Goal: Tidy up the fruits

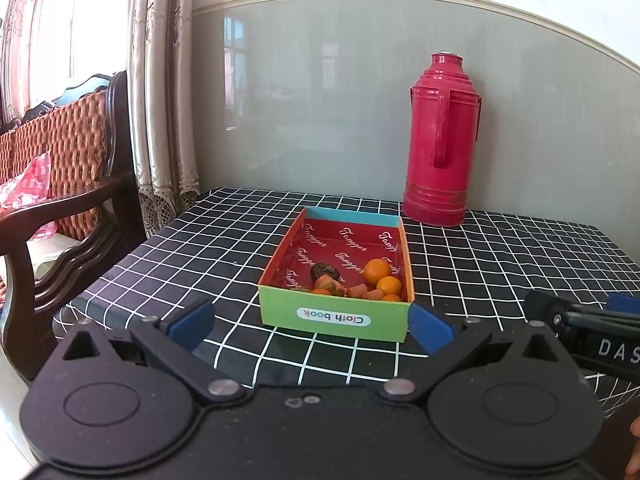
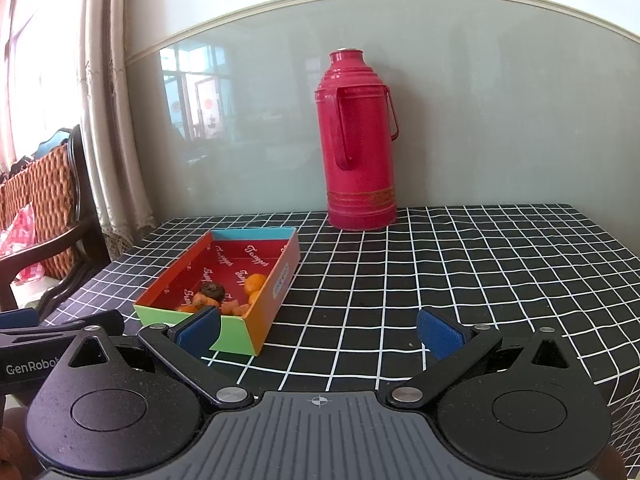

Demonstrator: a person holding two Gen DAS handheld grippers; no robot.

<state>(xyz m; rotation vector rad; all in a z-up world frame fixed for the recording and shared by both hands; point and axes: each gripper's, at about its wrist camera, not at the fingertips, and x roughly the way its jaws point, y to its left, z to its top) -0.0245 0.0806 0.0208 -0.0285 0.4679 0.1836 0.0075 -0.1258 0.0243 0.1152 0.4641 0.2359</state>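
A shallow cardboard box (image 1: 334, 318) with a green front wall and red inside stands on the checked tablecloth. It holds several small oranges (image 1: 378, 271), orange fruit pieces (image 1: 330, 285) and one dark brown fruit (image 1: 325, 270), all at its near end. The box also shows in the right wrist view (image 2: 280, 284), with the fruits (image 2: 254, 283) inside. My left gripper (image 1: 311, 326) is open and empty, just in front of the box. My right gripper (image 2: 319, 330) is open and empty, to the right of the box, above bare cloth.
A tall red thermos (image 1: 440, 140) stands at the back of the table against the grey wall, also in the right wrist view (image 2: 360, 140). A wooden chair (image 1: 60, 200) with a woven cushion and curtains stand left of the table. The table's front edge (image 2: 440, 384) is close.
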